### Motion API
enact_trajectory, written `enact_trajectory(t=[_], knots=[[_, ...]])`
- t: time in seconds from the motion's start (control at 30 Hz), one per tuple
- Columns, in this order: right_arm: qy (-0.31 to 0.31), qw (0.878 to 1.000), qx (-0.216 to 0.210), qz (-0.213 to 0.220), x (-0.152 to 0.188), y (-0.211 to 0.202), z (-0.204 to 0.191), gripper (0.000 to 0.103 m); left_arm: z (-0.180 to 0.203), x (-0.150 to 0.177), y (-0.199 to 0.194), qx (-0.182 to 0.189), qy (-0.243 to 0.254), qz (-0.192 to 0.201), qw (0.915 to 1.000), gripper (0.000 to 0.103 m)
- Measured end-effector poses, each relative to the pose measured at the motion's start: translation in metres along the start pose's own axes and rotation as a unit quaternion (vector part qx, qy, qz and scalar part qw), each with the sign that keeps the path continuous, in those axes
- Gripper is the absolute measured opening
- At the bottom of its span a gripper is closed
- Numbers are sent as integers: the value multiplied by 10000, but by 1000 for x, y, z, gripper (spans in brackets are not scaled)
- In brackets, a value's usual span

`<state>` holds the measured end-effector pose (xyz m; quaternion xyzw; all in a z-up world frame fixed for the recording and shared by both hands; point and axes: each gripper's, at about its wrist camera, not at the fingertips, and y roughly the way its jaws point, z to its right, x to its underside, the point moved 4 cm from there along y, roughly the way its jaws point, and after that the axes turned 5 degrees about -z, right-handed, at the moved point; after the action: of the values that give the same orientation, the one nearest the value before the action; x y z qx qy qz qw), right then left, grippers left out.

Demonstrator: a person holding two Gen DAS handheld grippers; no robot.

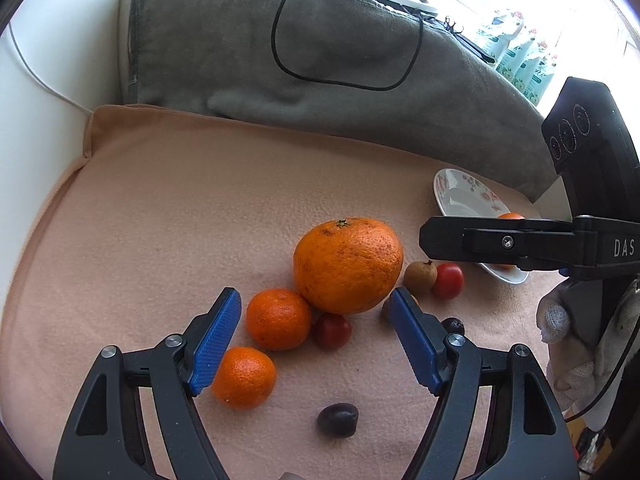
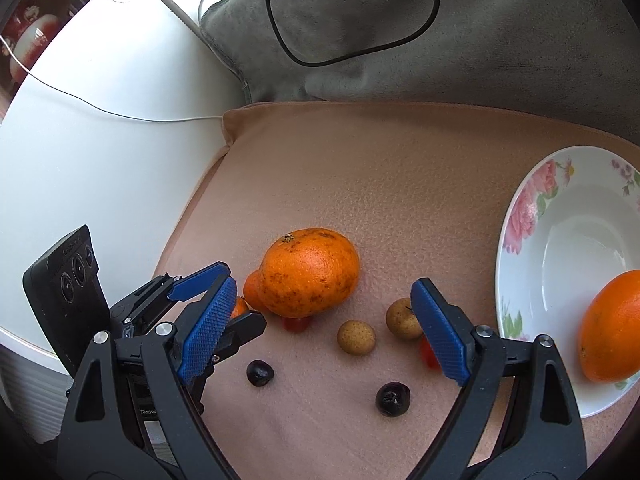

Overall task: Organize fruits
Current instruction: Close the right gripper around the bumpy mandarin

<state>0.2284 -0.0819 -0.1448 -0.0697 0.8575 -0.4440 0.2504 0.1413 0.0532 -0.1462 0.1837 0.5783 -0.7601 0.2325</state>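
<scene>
A big orange (image 1: 348,264) (image 2: 310,272) lies on the peach blanket (image 1: 160,220) among two mandarins (image 1: 278,318) (image 1: 244,376), cherry tomatoes (image 1: 331,330) (image 1: 449,280), brown longans (image 2: 356,337) (image 2: 402,318) and dark plums (image 2: 260,373) (image 2: 393,399). My left gripper (image 1: 313,294) hovers open over the mandarins and the big orange, holding nothing. My right gripper (image 2: 323,286) is also open and empty above the longans. A flowered plate (image 2: 528,240) at the right holds another orange (image 2: 612,326).
A grey cushion (image 1: 320,60) with a black cable (image 1: 280,56) lies behind the blanket. A white surface (image 2: 100,140) borders the blanket on the left. A gloved hand (image 1: 556,320) holds the right gripper.
</scene>
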Motion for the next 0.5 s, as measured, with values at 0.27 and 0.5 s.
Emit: enact_trajectory(t=[0.27,0.5], knots=[[264,9990,-321,-177,-8,15,3,91,0,-3,7,251,-114,-73,9996,76],[388,9978,-454,-304,-12,26,4,86,9,-8,14,295,38,-106,9995,71]])
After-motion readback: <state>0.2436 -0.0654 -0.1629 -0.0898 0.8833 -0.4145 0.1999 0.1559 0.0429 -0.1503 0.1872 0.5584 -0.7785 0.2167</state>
